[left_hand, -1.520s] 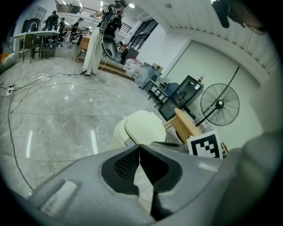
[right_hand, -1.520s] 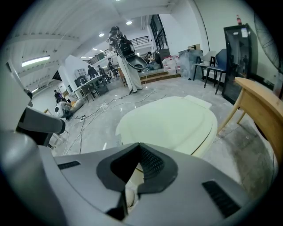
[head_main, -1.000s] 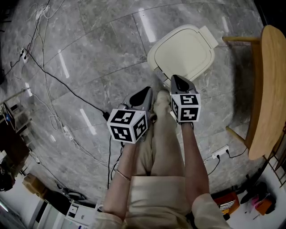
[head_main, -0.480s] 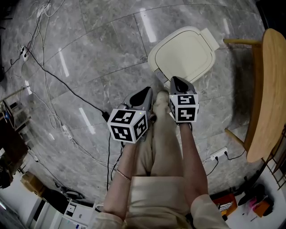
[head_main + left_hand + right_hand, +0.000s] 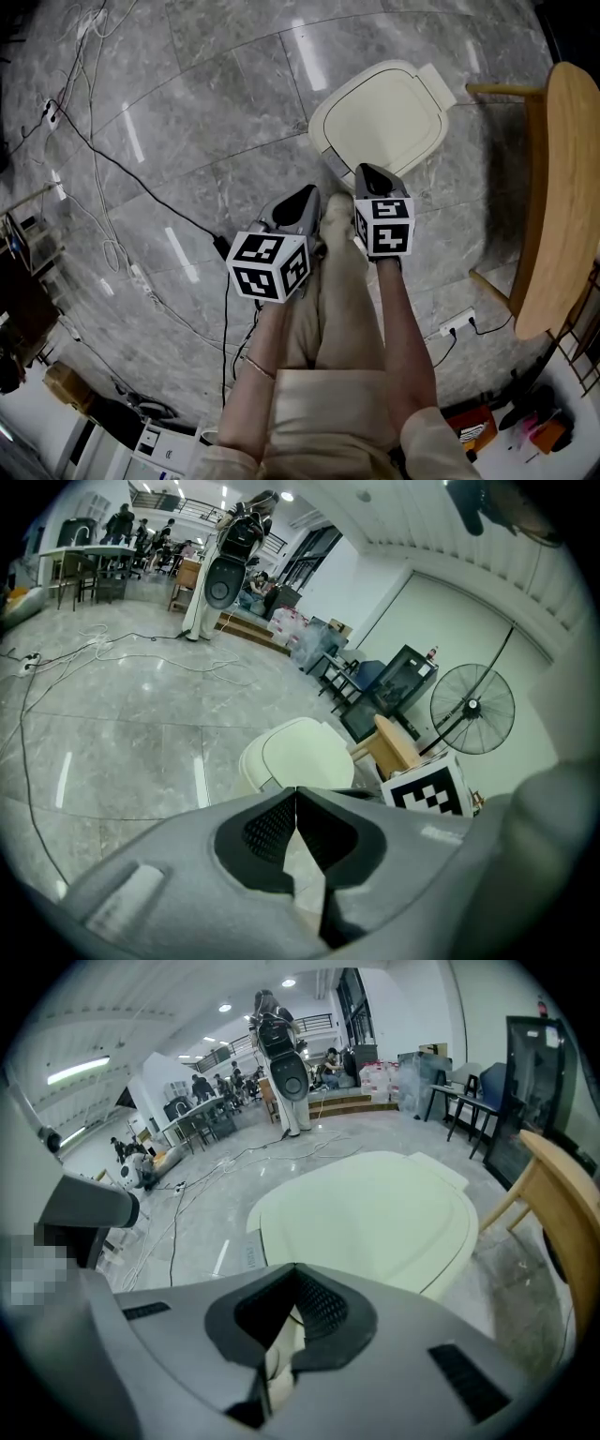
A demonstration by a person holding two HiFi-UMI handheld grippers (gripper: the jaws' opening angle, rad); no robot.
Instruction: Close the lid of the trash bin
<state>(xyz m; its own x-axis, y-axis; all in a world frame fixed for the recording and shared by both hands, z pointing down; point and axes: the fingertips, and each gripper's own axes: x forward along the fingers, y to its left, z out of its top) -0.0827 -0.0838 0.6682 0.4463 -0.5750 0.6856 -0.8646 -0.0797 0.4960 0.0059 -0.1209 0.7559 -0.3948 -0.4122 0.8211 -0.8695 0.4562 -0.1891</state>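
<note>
The cream trash bin [image 5: 382,112] stands on the grey stone floor with its lid [image 5: 375,1215] lying flat on top. My right gripper [image 5: 367,171] hovers just short of the bin's near edge, shut, with nothing between its fingers; its marker cube [image 5: 385,226] faces up. My left gripper [image 5: 308,190] hangs lower and to the left, beside the person's legs, also shut and empty. In the left gripper view the bin [image 5: 302,756] lies beyond the touching fingertips of the left gripper [image 5: 296,790]. In the right gripper view the right gripper [image 5: 294,1268] points at the lid's near rim.
A wooden chair [image 5: 561,187] stands right of the bin. Cables [image 5: 94,155] trail over the floor at the left, and a power strip [image 5: 459,321] lies at the lower right. The person's legs [image 5: 339,291] run between the grippers. A floor fan [image 5: 472,708] stands far off.
</note>
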